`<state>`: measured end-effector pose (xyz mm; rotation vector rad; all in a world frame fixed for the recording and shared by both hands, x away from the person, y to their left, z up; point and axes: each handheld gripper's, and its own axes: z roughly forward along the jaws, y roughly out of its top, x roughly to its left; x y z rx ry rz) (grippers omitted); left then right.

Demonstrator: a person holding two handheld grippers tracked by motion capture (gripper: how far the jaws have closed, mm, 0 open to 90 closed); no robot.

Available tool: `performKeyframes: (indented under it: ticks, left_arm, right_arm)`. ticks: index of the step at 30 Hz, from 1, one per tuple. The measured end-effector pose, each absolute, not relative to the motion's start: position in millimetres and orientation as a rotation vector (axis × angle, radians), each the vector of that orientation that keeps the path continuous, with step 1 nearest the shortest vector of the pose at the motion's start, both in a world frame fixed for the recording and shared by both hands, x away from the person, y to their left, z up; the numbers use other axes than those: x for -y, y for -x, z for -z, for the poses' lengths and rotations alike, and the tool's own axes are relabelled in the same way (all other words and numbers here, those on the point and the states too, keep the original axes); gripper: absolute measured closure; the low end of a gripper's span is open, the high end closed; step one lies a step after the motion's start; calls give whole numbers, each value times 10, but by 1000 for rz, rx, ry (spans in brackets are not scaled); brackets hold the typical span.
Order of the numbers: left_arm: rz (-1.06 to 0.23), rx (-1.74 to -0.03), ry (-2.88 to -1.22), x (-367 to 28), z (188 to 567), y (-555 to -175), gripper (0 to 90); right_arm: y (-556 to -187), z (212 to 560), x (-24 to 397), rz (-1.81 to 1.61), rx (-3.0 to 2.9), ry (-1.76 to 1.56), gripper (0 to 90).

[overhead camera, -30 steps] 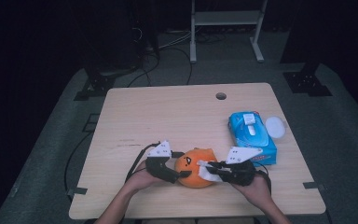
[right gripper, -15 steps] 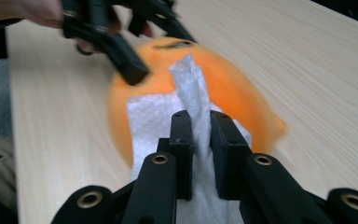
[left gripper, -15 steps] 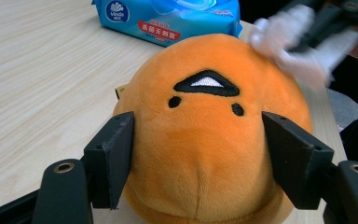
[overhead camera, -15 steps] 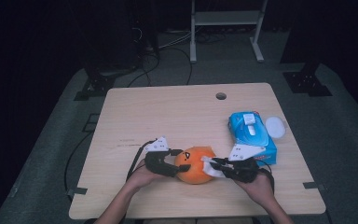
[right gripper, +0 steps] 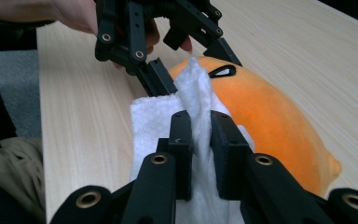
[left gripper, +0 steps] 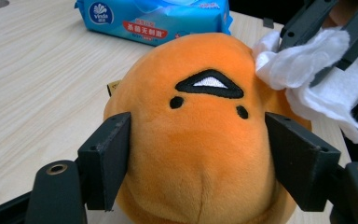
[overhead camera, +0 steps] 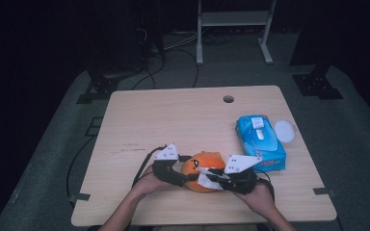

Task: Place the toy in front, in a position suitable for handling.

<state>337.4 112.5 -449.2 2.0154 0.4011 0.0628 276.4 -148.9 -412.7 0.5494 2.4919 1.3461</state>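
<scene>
Left gripper (overhead camera: 179,177): black angular linkage frame, flat rectangular black pads (left gripper: 106,158), brass-coloured pivot bushings, a grey three-cornered plate on top and a black cable trailing from it. Right gripper (overhead camera: 217,179): same black frame with brass-ringed pivots and grey plate. Both forearms are bare, no sleeves visible.

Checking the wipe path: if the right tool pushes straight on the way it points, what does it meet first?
The right tool, shut on the white wipe, points at the orange plush toy. The wipe's front edge would press on the plush first, if it isn't touching already; just beyond sits the left tool gripping the plush.
</scene>
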Motion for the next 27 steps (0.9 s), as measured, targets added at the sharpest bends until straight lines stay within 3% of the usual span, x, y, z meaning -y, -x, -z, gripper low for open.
performKeyframes:
  ticks: [8,13,23,27]
  left_arm:
    - [-13,-422,-2009,-1244,4535,-3448,263]
    - [15,-455,-1996,-1200,4463,-3425,105]
    - [-28,-406,-2019,-1105,4486,-3375,221]
    - [-19,-408,-2013,-1146,4510,-3390,232]
  right_arm:
    - [-2943,4161,1884,-1356,-2427,-751,785]
    - [-2905,4193,1854,-1341,-2456,-730,785]
    - [-2713,4130,1519,-1360,-2497,-553,780]
    - [-2792,4123,1627,-1357,-2461,-612,783]
